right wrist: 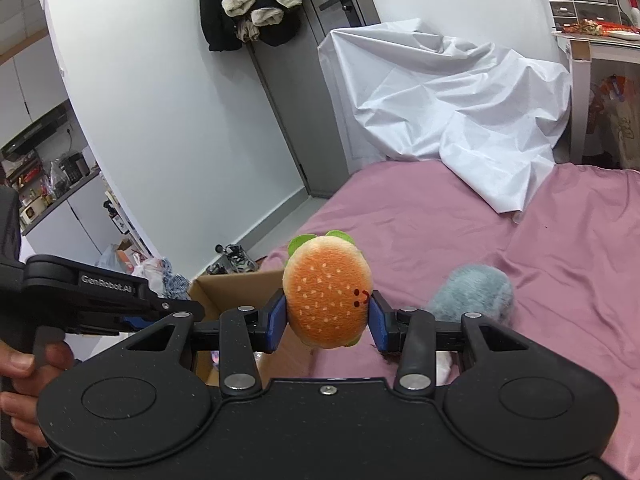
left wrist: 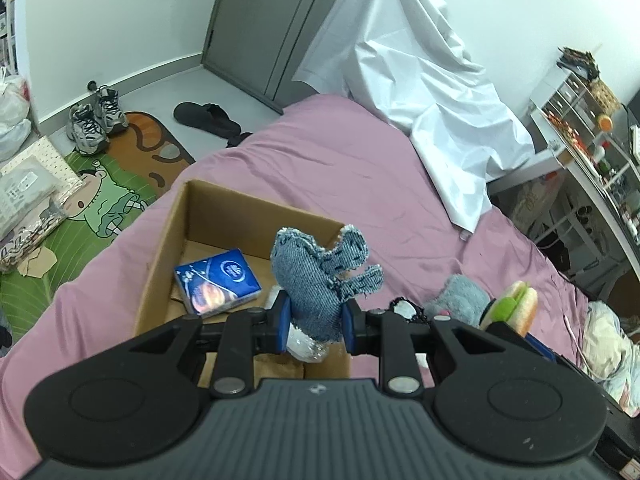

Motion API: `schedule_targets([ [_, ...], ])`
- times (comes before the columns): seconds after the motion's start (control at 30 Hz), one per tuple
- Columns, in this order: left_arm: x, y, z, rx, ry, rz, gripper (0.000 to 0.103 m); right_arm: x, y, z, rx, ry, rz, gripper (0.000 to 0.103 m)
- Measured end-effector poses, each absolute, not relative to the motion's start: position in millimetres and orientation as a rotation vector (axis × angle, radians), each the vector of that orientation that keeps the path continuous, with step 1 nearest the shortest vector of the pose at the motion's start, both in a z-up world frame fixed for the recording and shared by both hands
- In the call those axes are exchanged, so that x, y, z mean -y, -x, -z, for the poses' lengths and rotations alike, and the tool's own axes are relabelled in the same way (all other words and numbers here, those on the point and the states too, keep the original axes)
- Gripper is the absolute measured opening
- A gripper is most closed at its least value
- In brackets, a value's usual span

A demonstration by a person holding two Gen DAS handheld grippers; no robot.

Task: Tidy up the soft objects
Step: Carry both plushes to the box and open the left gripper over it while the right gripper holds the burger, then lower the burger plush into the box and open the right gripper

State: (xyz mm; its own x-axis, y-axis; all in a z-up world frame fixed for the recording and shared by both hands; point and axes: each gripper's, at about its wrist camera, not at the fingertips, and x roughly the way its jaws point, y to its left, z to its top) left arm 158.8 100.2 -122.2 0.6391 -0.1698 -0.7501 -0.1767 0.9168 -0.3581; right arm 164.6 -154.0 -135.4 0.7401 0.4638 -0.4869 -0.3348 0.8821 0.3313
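- Two soft things hang in the grippers, seen first from the left wrist: the left gripper pinches a frayed denim piece over the near right corner of an open cardboard box
- Inside the box lies a blue tissue pack; the box sits on a pink bed, near its left edge
- Right of the box lie a grey plush and a black-and-white item; bare sheet stretches beyond to a white cover
- From the right wrist, the right gripper clamps a burger plush above the bed beside the box; the grey plush lies just right, with the left gripper close on the left
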Motion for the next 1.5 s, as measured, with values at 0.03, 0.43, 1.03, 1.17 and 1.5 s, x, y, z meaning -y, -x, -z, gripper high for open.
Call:
schedule_targets([
  [0.03,-103,-159,123,-0.885,0.428,-0.007,0.025,152,-165,135,-0.592,-0.232,-0.445,0.042],
  [0.43,-124,-159,141,-0.939,0.435,-0.047,0.025,124,-172,139,-0.606,-0.272,-0.482,0.042],
  [1.03,-153,-157,150,-0.971,0.423,-0.089,0.055,76,-175,151,-0.652,-0.266,-0.524,0.042],
  [1.17,-160,-155,148,-0.959,0.439,-0.104,0.061,67,-175,155,-0.676,-0.259,-0.529,0.042],
  [1.5,-173,-150,146,-0.943,0.443,-0.17,0.076,50,-171,155,-0.664,-0.244,-0.529,0.082],
])
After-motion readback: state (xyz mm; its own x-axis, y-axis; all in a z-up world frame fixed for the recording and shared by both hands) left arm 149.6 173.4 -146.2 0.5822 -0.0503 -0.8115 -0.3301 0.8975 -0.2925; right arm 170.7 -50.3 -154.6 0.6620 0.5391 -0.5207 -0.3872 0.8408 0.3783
